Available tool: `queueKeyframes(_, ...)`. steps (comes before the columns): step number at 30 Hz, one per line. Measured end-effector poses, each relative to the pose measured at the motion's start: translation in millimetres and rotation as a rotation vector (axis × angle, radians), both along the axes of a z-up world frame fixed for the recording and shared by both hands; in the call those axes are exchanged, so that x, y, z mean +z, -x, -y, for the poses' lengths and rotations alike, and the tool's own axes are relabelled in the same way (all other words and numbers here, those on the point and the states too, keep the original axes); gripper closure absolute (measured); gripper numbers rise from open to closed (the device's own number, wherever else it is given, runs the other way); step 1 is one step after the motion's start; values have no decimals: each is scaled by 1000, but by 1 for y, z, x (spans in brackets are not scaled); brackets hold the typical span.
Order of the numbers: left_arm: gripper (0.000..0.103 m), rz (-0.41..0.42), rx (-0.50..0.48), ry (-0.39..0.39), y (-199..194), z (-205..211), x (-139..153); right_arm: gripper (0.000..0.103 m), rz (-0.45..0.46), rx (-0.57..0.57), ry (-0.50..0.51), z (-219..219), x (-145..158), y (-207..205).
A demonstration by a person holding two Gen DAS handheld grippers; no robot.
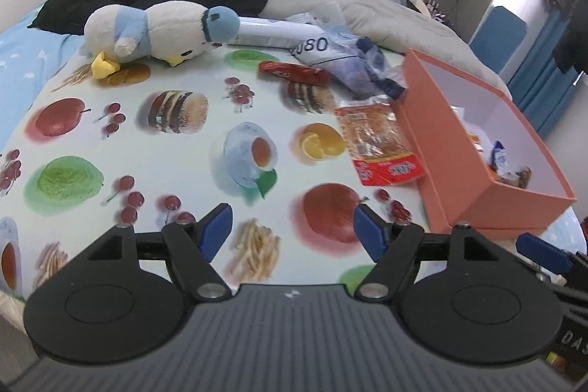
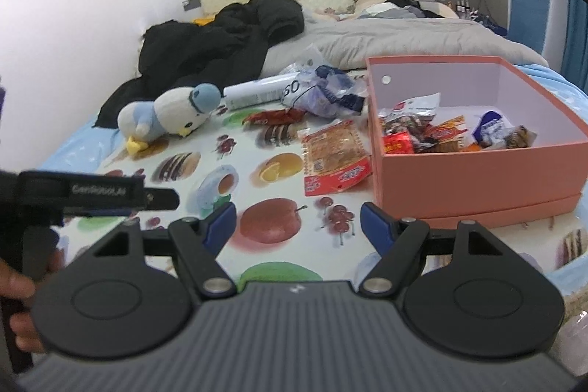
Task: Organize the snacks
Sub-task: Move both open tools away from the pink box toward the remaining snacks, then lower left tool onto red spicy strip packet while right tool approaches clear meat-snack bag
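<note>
A bed covered with a food-printed plastic cloth (image 2: 279,230); on it, right of centre, an open salmon-pink cardboard box (image 2: 477,171) holding a heap of wrapped snacks (image 2: 433,131); just left of the box, touching its wall, lies a flat orange-and-red snack packet (image 2: 334,157); farther back, a long dark-red wrapped bar (image 2: 273,116), a crumpled blue-and-white plastic bag (image 2: 323,90) and a white cylinder (image 2: 253,92); a blue-and-white plush bird (image 2: 169,116) lies on its side at the left; a black jacket (image 2: 220,35) is piled behind. The left gripper (image 1: 292,230) and right gripper (image 2: 297,226) hang above the cloth, each with jaws spread wide and empty.
</note>
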State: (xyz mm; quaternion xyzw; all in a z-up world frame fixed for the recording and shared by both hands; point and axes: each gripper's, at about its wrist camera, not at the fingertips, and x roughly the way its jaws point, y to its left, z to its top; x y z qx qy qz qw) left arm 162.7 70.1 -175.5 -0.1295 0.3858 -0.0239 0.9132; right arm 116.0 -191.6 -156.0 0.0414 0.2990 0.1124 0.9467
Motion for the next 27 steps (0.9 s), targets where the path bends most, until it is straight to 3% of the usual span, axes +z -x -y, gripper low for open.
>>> queueKeyframes(9,26,-33,-10,-30,-59,-21,-15,27,10,17,70,-31,-11,-44)
queueKeyframes(27,26,-94,-73,-138,-204,-44,-71,27,-97,-4,151,-55,-64,-174)
